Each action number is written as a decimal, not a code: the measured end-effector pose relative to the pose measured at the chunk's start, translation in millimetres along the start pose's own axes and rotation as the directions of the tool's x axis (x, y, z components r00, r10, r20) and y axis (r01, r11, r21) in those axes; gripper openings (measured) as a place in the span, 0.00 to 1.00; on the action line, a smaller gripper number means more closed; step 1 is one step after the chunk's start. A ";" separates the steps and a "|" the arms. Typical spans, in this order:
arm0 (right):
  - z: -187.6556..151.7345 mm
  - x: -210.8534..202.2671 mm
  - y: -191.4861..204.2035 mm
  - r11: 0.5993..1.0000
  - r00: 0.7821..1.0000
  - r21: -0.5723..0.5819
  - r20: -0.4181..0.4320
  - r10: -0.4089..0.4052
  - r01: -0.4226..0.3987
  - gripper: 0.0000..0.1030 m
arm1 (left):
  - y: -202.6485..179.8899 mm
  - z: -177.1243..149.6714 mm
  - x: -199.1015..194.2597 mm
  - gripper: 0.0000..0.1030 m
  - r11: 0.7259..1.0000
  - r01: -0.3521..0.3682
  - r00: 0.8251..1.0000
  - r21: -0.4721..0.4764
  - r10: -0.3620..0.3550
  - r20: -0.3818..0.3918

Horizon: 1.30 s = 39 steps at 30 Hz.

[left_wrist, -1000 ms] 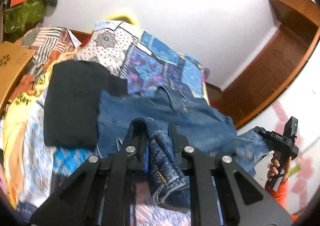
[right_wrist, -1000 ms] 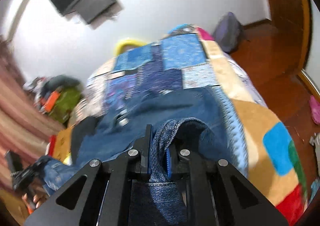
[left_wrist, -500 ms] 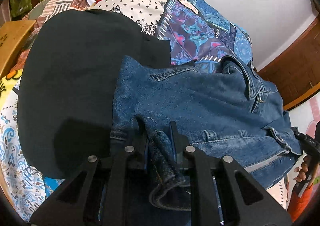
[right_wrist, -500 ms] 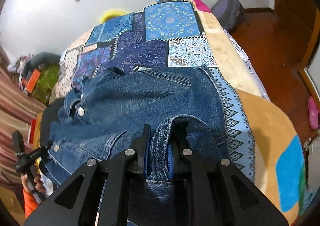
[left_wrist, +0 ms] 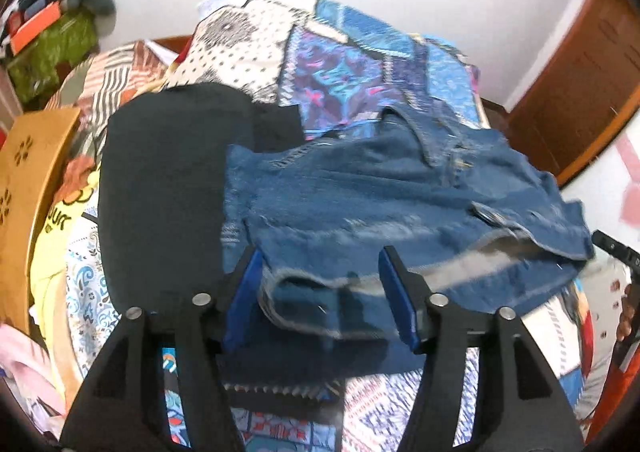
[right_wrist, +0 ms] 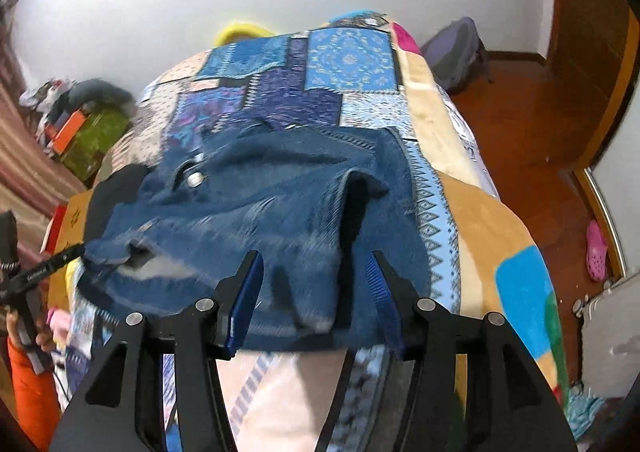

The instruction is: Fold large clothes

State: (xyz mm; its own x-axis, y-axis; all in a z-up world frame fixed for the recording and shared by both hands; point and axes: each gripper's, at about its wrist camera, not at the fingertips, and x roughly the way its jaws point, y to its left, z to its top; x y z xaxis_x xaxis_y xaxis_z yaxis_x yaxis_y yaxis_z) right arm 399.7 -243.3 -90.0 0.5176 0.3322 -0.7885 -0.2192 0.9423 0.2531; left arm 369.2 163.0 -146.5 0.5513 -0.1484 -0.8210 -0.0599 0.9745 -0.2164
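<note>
A blue denim jacket lies folded over on the patchwork bedspread, its collar toward the far side. My left gripper hangs over the jacket's near left edge. Its jaws are opening and its blue pads stand apart from the cloth, whose hem lies loose between them. In the right wrist view the same jacket spreads across the bed, and my right gripper is opening over its near right edge, its pads clear of the fabric. A black garment lies flat to the left of the jacket.
A wooden board leans at the bed's left side, with boxes and clutter behind it. Right of the bed are wooden floor, a grey backpack and a pink shoe. A person's hand holds the other gripper.
Both grippers, earlier shut on folds of denim, have opened and let the jacket drop onto the bed. Both views have tilted and pulled back from the cloth.
</note>
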 end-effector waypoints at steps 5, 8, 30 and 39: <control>-18.5 -16.1 24.4 0.996 0.999 -0.081 0.004 0.048 -0.048 0.62 | -26.7 -19.4 -19.5 0.62 0.995 0.005 1.000 0.100 -0.006 0.011; -31.7 -13.5 42.8 0.987 0.999 -0.152 -0.013 0.051 -0.052 0.62 | -40.3 -33.6 -18.0 0.64 0.988 0.001 1.000 0.151 0.000 -0.001; -12.7 85.7 75.2 0.891 0.982 -0.423 -0.011 -0.188 0.166 0.62 | -34.7 11.7 98.3 0.64 0.966 -0.127 0.985 0.224 0.149 -0.084; 72.0 92.2 24.3 0.963 0.964 -0.065 0.072 -0.257 0.262 0.62 | 9.8 90.4 97.4 0.64 0.989 -0.134 0.990 -0.058 0.135 0.030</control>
State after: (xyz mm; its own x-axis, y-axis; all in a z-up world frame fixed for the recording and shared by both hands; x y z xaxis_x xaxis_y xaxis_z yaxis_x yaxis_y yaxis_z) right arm 501.7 -186.8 -116.2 0.6150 0.0810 -0.7844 -0.1296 0.9916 0.0008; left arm 497.5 173.3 -180.8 0.5629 -0.0099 -0.8265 -0.1815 0.9740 -0.1353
